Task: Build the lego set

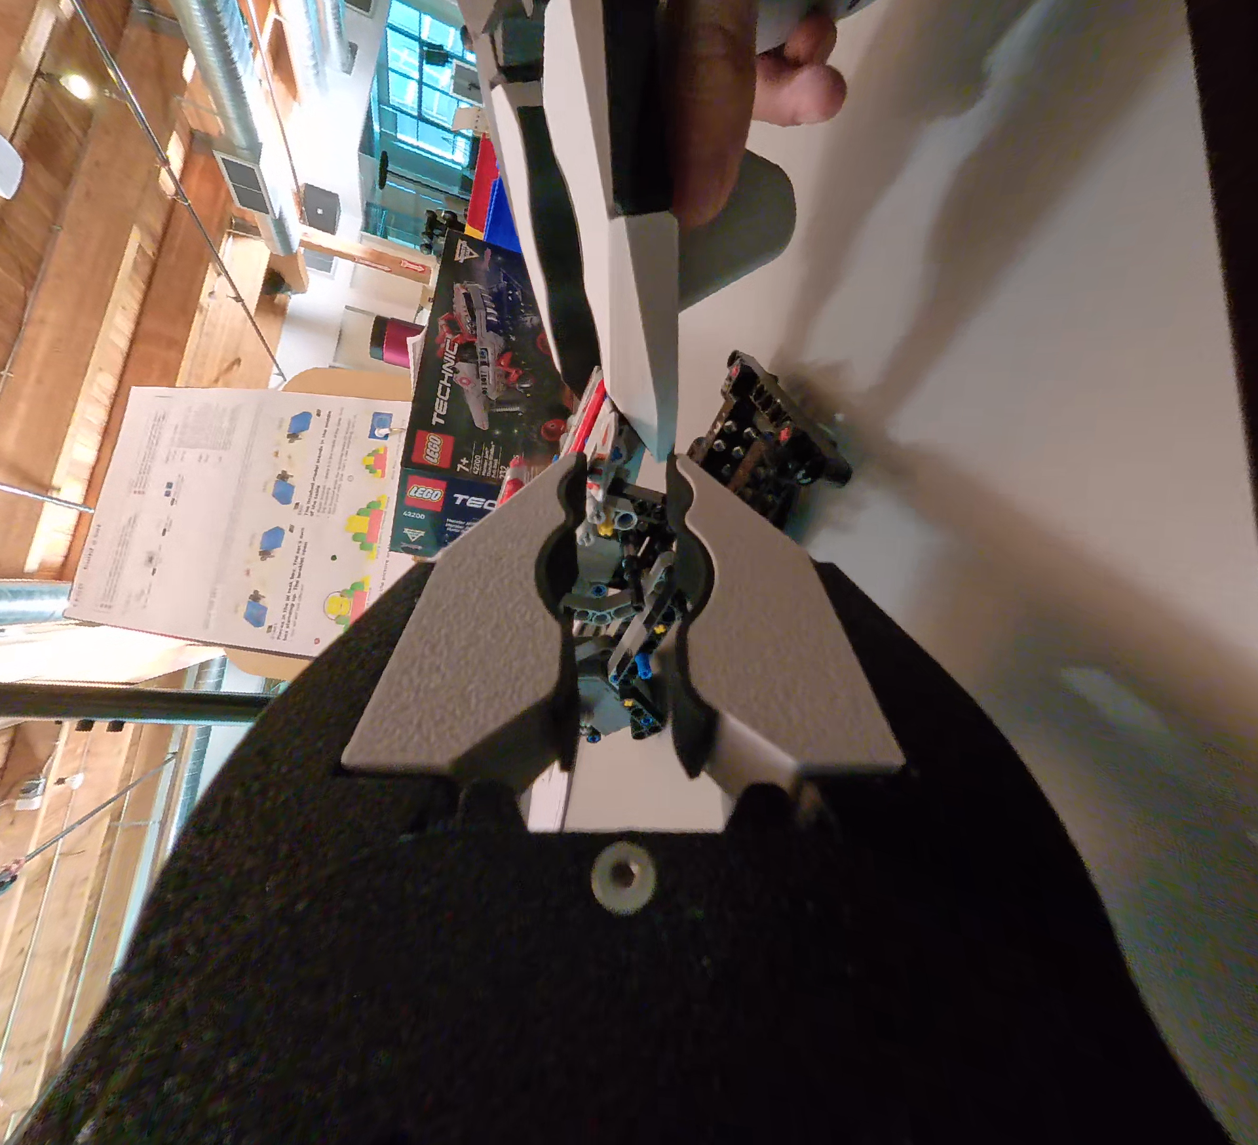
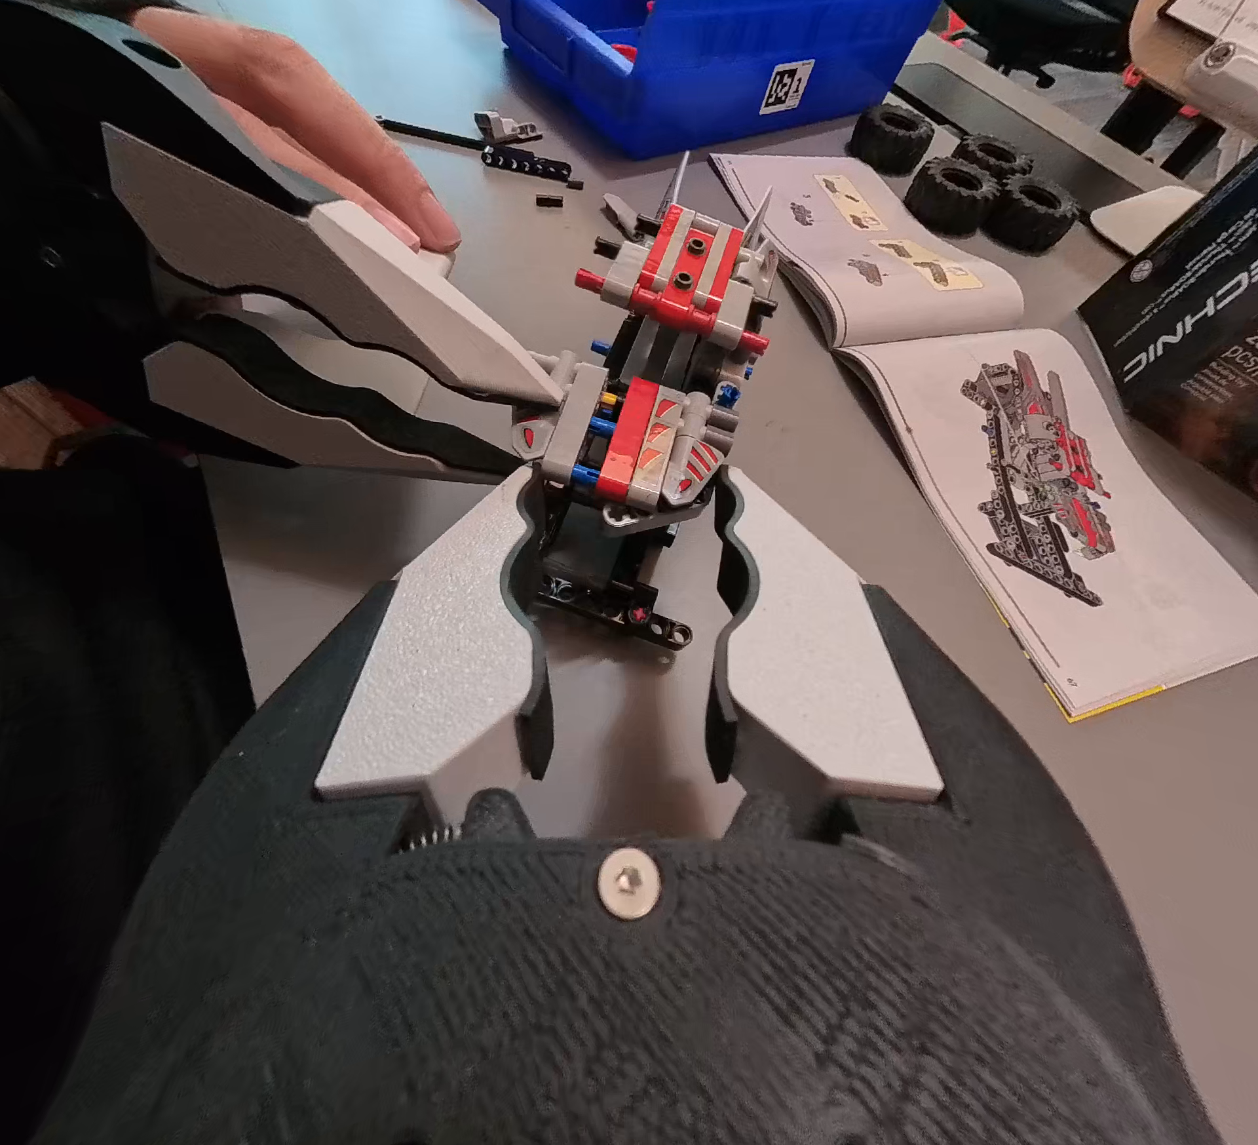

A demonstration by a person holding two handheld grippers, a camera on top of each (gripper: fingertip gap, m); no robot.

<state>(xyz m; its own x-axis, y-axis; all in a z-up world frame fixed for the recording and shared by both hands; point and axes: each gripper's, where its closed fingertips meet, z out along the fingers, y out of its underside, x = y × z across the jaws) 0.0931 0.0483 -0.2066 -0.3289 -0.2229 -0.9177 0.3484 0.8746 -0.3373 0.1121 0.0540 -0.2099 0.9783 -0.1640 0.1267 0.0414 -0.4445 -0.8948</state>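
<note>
Crowding the bench (image 2: 381, 36) behind are a blue bin (image 2: 708, 9), four black tyres (image 2: 960, 186) and an open instruction booklet (image 2: 953, 431). Right gripper (image 2: 623, 499) stands spread around the lego model (image 2: 653, 404); left gripper (image 2: 538, 424) pinches the model's grey side.

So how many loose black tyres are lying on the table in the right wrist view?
4, clustered beyond the open instruction booklet, right of the blue bin: one nearest the bin, one behind, two in front. More may be hidden.
</note>
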